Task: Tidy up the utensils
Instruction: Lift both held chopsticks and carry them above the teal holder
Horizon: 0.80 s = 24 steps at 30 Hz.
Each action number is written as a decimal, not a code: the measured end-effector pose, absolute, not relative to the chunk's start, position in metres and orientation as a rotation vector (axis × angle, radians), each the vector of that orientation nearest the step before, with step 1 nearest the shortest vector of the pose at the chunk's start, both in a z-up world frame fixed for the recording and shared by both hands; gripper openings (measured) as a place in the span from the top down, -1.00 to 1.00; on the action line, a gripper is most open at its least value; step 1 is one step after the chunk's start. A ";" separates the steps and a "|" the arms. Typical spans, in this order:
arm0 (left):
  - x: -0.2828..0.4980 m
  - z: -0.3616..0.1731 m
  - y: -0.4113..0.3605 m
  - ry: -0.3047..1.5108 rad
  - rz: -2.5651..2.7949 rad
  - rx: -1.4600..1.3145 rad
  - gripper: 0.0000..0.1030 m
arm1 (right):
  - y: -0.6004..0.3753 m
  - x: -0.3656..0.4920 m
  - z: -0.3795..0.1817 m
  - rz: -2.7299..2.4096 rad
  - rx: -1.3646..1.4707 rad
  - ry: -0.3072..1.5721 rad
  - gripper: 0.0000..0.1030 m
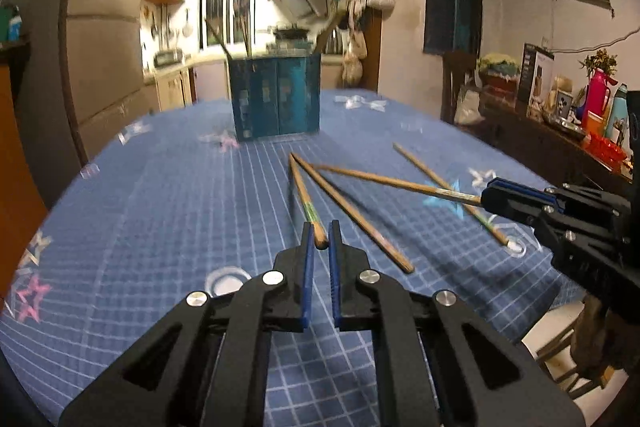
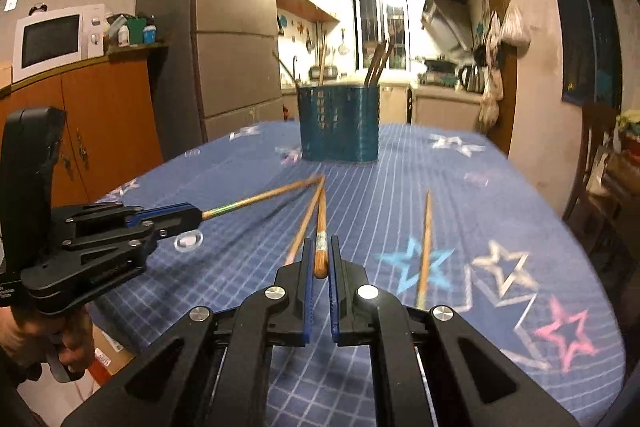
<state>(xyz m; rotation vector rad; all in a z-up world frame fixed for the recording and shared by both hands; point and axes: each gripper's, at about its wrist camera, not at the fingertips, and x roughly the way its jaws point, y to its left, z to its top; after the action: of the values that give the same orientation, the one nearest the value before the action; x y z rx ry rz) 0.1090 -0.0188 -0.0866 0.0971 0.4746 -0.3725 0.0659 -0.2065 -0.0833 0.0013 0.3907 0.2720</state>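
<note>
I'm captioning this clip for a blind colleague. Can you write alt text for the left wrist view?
The left gripper holds the near end of a wooden chopstick between its jaws, over a blue grid tablecloth. At right, the right gripper grips another chopstick; two more lie loose between them. A teal utensil holder with chopsticks inside stands behind.

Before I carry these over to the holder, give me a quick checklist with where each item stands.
1. Left tool shut on left-held chopstick: ok.
2. Right tool shut on right-held chopstick: ok.
3. Teal holder upright on the table ahead: ok.
4. Free space inside the holder: cannot tell, its opening is not visible.
5. Far tips of the held chopsticks apart: cannot tell, they converge.
6. All chopsticks collected: not ok, two loose chopsticks lie on the tablecloth.
</note>
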 end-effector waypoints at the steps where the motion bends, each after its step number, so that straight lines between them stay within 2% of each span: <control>1: 0.108 -0.082 -0.018 0.458 -0.369 0.098 0.90 | -0.208 0.065 -0.079 0.271 -0.002 0.381 0.85; 13: 0.124 -0.039 -0.024 0.313 -0.331 0.122 0.90 | -0.211 0.075 -0.022 0.275 -0.077 0.263 0.85; 24: 0.151 -0.008 -0.034 0.222 -0.324 0.111 0.90 | -0.228 0.105 0.010 0.291 -0.066 0.242 0.85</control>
<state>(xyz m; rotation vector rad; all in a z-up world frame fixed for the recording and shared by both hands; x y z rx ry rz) 0.1511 -0.0335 -0.0083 0.1113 0.2218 -0.3237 0.1054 -0.2281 0.0103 -0.0661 0.2415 0.2910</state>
